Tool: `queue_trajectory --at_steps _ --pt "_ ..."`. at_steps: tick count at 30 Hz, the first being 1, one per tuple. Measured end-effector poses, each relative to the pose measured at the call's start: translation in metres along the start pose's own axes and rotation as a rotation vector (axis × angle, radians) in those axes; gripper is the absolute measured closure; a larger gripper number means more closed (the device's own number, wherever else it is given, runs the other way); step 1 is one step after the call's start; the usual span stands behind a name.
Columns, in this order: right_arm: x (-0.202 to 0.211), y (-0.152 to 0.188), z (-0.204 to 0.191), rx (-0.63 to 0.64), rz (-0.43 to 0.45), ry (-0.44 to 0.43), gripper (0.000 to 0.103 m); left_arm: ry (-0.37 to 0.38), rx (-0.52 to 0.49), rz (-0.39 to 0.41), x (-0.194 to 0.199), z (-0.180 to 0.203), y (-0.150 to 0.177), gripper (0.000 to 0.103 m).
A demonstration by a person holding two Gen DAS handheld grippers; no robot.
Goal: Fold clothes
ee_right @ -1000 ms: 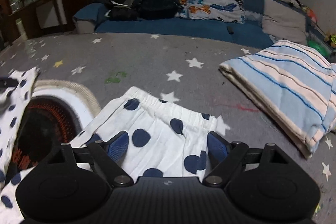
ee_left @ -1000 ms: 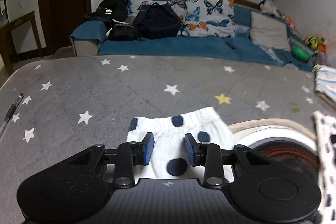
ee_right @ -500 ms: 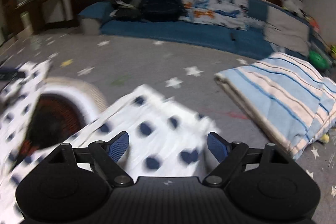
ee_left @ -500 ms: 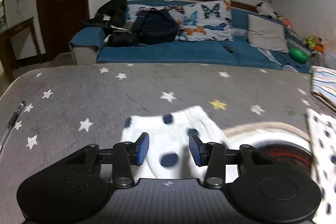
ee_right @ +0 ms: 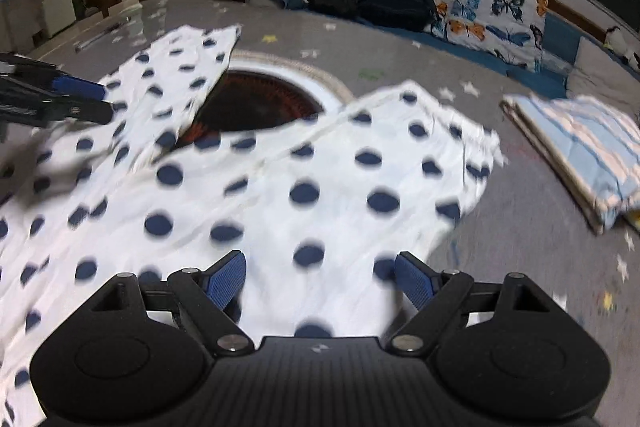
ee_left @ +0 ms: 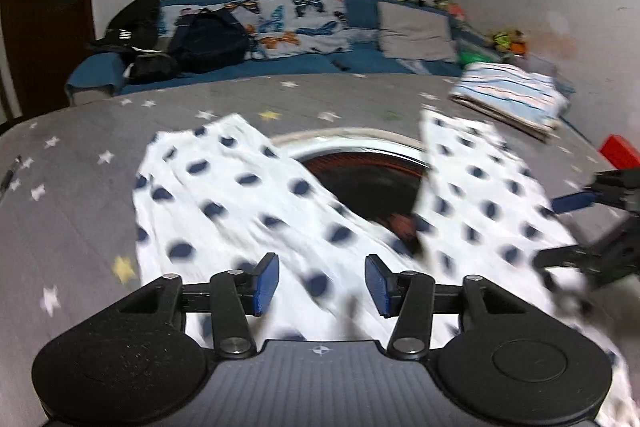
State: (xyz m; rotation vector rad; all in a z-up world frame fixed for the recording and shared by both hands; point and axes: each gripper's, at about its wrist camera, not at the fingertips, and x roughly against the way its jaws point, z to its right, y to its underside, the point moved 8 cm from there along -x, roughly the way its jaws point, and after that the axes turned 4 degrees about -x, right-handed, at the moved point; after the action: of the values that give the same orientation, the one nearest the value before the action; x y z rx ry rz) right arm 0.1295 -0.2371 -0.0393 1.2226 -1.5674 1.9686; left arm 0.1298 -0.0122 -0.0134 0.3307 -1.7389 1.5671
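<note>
White trousers with navy dots (ee_left: 224,199) lie spread on the grey star-patterned cover, two legs running away from me. In the right wrist view the trousers (ee_right: 320,179) fill the near middle. My left gripper (ee_left: 322,283) is open above the near end of the left leg, holding nothing. My right gripper (ee_right: 320,279) is open wide above the right leg, holding nothing. The right gripper also shows in the left wrist view (ee_left: 592,227); the left gripper shows at the left edge of the right wrist view (ee_right: 60,99). Both views are motion-blurred.
A round dark opening with a white rim (ee_left: 360,167) sits between the trouser legs. A folded blue-striped cloth (ee_right: 580,147) lies at the right. A red box (ee_left: 620,151) sits at the far right. A pen (ee_right: 96,39) lies far left. A sofa with bags and pillows (ee_left: 280,27) is behind.
Both grippers have pulled back and risen, so much more of the trousers shows. The left gripper has opened wider. The right gripper stays wide open.
</note>
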Motion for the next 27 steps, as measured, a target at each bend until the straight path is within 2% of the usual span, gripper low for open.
queue_trajectory --at_steps 6,9,13,15,18,23,27 --pt "0.017 0.02 0.006 0.0 0.016 0.083 0.019 0.09 -0.062 0.001 0.034 0.056 0.033 0.051" --pt "0.033 0.027 -0.002 0.024 0.03 0.062 0.019 0.128 -0.106 0.011 0.049 0.084 0.049 0.051" --pt "0.057 0.035 -0.03 0.076 0.062 -0.017 0.019 0.155 -0.184 0.022 0.06 0.117 0.07 0.05" --pt "0.063 0.043 -0.045 0.099 0.061 -0.055 0.018 0.165 -0.222 0.032 0.064 0.131 0.077 0.047" --pt "0.067 0.058 -0.062 0.151 0.051 -0.076 0.018 0.19 -0.266 0.029 0.066 0.147 0.089 0.046" --pt "0.066 0.083 -0.069 0.194 0.032 -0.042 0.015 0.21 -0.337 0.019 0.065 0.165 0.107 0.046" --pt "0.075 0.082 -0.065 0.176 0.05 -0.033 0.015 0.204 -0.352 0.008 0.064 0.169 0.114 0.046"
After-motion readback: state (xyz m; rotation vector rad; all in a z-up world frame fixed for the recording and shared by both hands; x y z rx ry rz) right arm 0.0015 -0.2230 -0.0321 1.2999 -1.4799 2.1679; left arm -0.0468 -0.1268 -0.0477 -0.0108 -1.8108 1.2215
